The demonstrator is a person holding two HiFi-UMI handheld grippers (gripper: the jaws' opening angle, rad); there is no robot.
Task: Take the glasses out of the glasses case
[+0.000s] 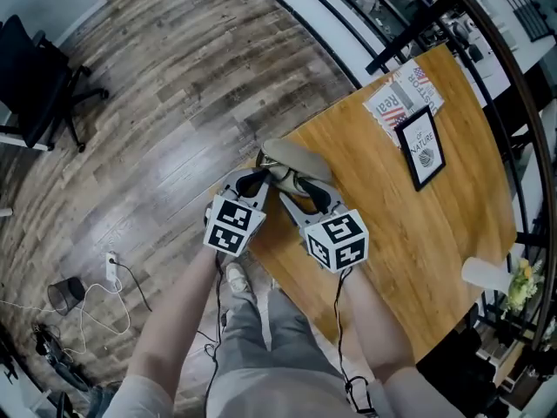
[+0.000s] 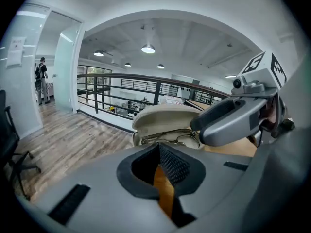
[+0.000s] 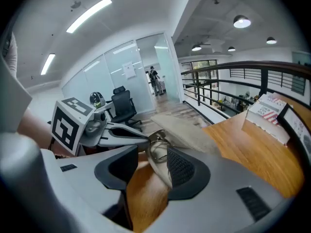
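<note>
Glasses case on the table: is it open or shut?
Open: the glasses case has its lid raised, with the glasses lying inside.

From above, the left gripper (image 1: pixel 255 185) and right gripper (image 1: pixel 303 197) cover the near half of the case (image 1: pixel 294 157). The glasses (image 1: pixel 294 181) show only between them. Ahead of the right gripper's jaws, the lid (image 3: pixel 187 130) is blurred.

Seen from my remote station: wooden desk (image 1: pixel 409 233), open glasses case (image 1: pixel 300 159) at its near-left corner, framed print (image 1: pixel 420 147) just beside a magazine (image 1: pixel 402 98) toward the far corner, pale cup (image 1: pixel 484 273) at the right edge.
</note>
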